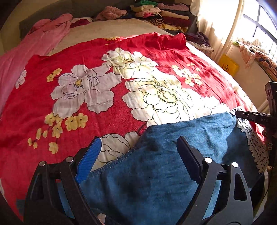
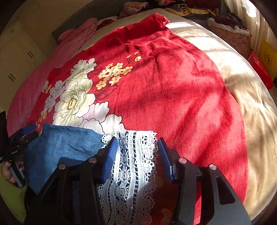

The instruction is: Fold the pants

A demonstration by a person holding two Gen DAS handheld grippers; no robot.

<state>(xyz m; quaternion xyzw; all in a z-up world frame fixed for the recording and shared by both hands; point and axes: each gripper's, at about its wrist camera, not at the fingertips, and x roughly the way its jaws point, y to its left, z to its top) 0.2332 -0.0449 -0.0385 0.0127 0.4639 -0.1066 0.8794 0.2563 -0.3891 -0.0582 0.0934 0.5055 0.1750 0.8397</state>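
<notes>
left tool wide apart, straddling the denim of the pants near a stitched edge, nothing clamped. right tool also apart, straddling the white lace trim at the other side of the same garment, fingers beside the lace, not pinching it

pants sit bunched at the near edge of the bed, on the red floral bedspread, not laid flat (fold state hard to judge, most of the fabric is under the tools)

step, my read: early, setting up grasps on the two ends of the blue cloth. next move calls for both tools to close on an edge each, then lift and spread the pants onto the open red area ahead before any fold. risk: lace is loose and open-weave, may snag or slip

further out: pink garment left, stack of folded clothes at far end, curtain and window right

writing: yellow box by the wall has a dark emblem, too small to read. marking on right tool body seen from left view, not legible
</notes>
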